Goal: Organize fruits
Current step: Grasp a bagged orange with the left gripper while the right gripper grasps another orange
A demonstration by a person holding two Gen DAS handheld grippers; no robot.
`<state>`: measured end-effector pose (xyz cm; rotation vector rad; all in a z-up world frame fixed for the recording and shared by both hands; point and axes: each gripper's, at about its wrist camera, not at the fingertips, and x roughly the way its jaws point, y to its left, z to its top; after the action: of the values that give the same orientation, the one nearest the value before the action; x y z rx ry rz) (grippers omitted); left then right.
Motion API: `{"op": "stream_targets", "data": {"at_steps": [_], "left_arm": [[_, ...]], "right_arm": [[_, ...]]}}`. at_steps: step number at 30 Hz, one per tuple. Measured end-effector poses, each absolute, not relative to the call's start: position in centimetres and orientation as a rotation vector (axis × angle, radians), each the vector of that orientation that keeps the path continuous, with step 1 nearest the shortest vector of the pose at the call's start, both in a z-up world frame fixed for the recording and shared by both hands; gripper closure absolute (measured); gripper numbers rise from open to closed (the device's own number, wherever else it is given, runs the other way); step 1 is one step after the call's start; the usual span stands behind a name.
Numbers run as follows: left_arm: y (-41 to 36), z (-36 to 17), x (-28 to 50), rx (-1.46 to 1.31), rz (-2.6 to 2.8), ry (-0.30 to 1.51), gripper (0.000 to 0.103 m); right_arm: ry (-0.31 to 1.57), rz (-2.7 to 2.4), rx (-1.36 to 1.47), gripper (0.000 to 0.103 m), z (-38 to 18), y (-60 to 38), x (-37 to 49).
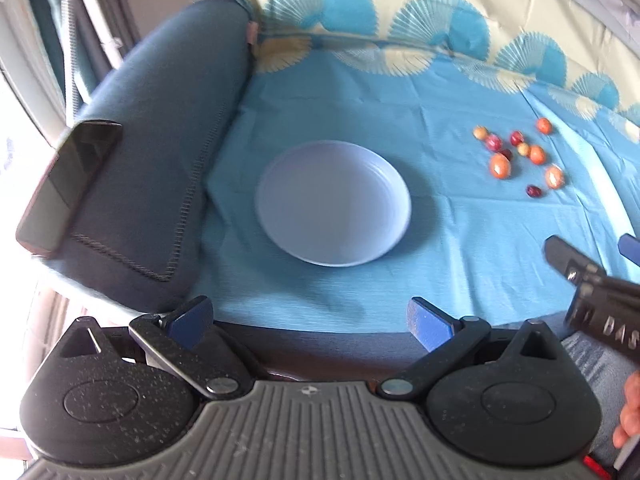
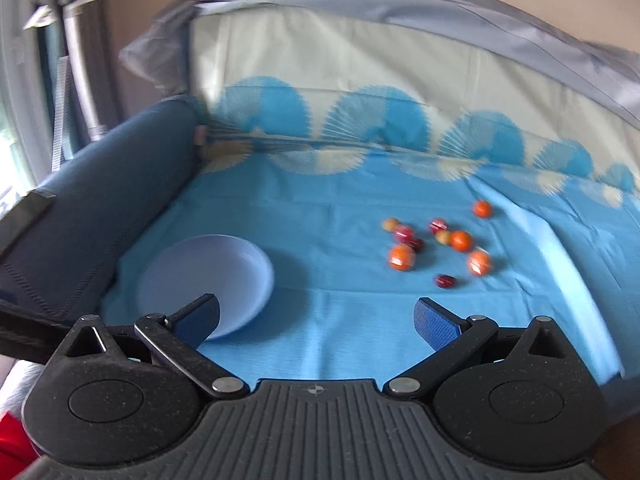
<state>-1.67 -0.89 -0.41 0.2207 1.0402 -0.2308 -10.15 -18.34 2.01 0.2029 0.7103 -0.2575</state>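
Note:
A pale blue plate [image 1: 296, 176] lies empty on the blue cloth; it also shows in the right wrist view [image 2: 232, 264]. Several small orange, red and yellow fruits [image 1: 516, 154] lie in a loose cluster right of the plate, also seen in the right wrist view [image 2: 438, 246]. My left gripper [image 1: 310, 320] is open and empty, near the seat's front edge, in front of the plate. My right gripper [image 2: 316, 320] is open and empty, short of the fruits; it also shows at the right edge of the left wrist view [image 1: 592, 248].
A dark blue sofa armrest [image 1: 160, 152] rises left of the plate, with a black phone [image 1: 68, 184] on it. The cloth-covered backrest [image 2: 360, 80] stands behind the fruits. The seat's front edge [image 1: 320, 330] is just under my left gripper.

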Motion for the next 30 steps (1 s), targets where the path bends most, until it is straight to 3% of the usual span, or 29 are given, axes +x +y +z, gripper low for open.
{"op": "stream_targets", "data": {"at_steps": [9,18,27,30], "left_arm": [[-10.8,-3.9,2.2,0.334,-0.306,1.034,0.0],[-25.1,-10.8,10.4,0.341,-0.482,1.096,0.0],[-34.5,-18.3,17.4,0.418,-0.474,1.157,0.0],[-35.3,-19.7,19.1,0.392,-0.449,1.21,0.0]], "right_arm": [[0.672,-0.611,0.303,0.001,-3.6,-31.1,-9.9],[0.712,-0.693,0.379,0.001,-13.1,-41.6,-1.5],[0.828,-0.593,0.338,0.001,-19.3,-45.1,4.6],[0.769,-0.594,0.342,0.001,-19.9,-45.7,3.7]]}}
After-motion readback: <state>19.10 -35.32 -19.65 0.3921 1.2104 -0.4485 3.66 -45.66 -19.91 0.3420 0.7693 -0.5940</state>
